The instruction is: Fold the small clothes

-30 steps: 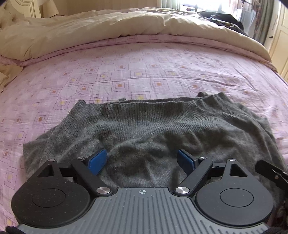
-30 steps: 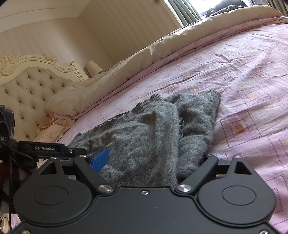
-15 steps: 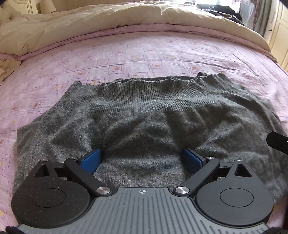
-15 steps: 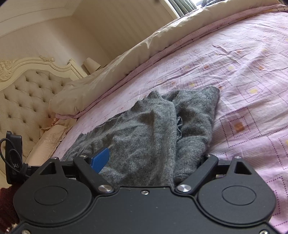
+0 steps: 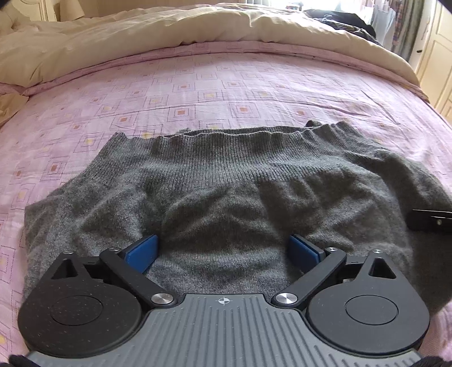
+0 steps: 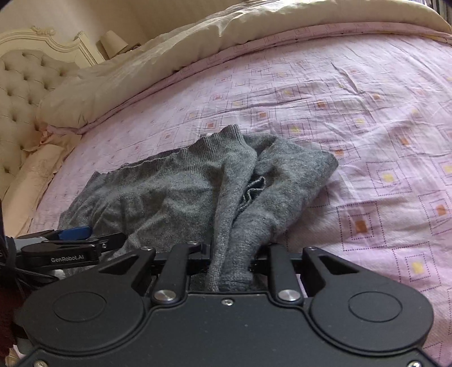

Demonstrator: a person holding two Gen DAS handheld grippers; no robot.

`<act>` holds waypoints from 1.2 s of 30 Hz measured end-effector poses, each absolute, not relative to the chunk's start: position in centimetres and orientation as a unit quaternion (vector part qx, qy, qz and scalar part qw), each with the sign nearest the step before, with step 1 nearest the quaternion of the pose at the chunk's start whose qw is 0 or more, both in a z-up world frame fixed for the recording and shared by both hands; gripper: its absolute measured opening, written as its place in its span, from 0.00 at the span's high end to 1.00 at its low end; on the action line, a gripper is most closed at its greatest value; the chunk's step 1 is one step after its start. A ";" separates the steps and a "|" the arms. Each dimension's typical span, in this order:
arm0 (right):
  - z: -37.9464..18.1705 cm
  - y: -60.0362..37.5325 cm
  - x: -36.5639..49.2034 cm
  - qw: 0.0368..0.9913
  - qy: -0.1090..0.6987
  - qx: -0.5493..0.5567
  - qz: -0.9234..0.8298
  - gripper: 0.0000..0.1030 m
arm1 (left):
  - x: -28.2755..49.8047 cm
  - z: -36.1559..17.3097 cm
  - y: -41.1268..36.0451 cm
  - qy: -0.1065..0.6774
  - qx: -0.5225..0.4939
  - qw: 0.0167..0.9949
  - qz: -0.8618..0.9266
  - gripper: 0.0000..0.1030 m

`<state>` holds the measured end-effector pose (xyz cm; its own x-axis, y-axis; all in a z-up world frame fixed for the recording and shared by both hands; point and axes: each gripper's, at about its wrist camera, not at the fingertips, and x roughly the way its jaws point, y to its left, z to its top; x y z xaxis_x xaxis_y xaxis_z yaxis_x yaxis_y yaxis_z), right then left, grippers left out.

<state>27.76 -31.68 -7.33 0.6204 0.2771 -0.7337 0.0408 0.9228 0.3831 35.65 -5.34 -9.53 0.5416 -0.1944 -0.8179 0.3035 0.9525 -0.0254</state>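
Note:
A grey knit sweater (image 5: pixel 226 183) lies crumpled on the pink patterned bed sheet (image 5: pixel 226 84), ribbed hem on the far side. My left gripper (image 5: pixel 223 248) rests on its near part; the blue pads (image 5: pixel 142 251) stand wide apart with a hump of knit between them, and the jaws are closing. In the right wrist view the sweater (image 6: pixel 169 192) is bunched at its right side. My right gripper (image 6: pixel 234 259) is closing, its jaws pinching a thick fold of that side; the pads are hidden by the fabric. The left gripper's blue pad (image 6: pixel 73 233) shows at the left.
A cream duvet (image 5: pixel 169 28) is heaped along the far side of the bed. A tufted headboard (image 6: pixel 22 76) and pillows (image 6: pixel 28 183) are at the left. Dark clothes (image 5: pixel 347 24) lie at the far right, near cupboard doors (image 5: pixel 435 42).
The right gripper's jaws have come together on a fold of the sweater's right side and lifted it a little, the view tipping down. The left gripper has stayed on the sweater.

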 end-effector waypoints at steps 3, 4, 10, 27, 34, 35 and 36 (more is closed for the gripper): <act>-6.6 -31.2 27.8 0.882 0.436 0.168 0.058 0.73 | 35.1 -7.7 -2.8 0.451 0.030 0.879 -0.148 0.20; -6.5 -31.0 27.8 0.882 0.437 0.165 0.056 0.73 | 34.7 -7.2 -1.7 0.448 0.023 0.882 -0.146 0.20; -4.9 -29.5 28.1 0.883 0.444 0.147 0.036 0.73 | 33.1 -7.6 4.1 0.447 0.025 0.888 -0.109 0.20; 0.9 -6.9 31.9 0.881 0.438 -0.002 0.178 0.75 | 29.8 -7.2 15.3 0.429 -0.082 0.891 -0.124 0.20; -3.6 -0.2 31.3 0.866 0.453 -0.046 0.208 0.60 | 27.9 -8.5 19.5 0.441 -0.104 0.886 -0.101 0.20; -3.5 -0.4 30.9 0.866 0.444 -0.025 0.229 0.57 | 27.7 -8.5 19.9 0.441 -0.106 0.885 -0.100 0.20; -3.2 -0.9 30.7 0.865 0.434 -0.002 0.250 0.53 | 27.6 -8.5 20.1 0.441 -0.106 0.885 -0.100 0.20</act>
<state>30.66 -0.88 -3.24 0.4975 0.4314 -0.7526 -0.4354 0.8746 0.2135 27.63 20.12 -8.53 0.5902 -0.2716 -0.7602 0.0838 0.9572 -0.2770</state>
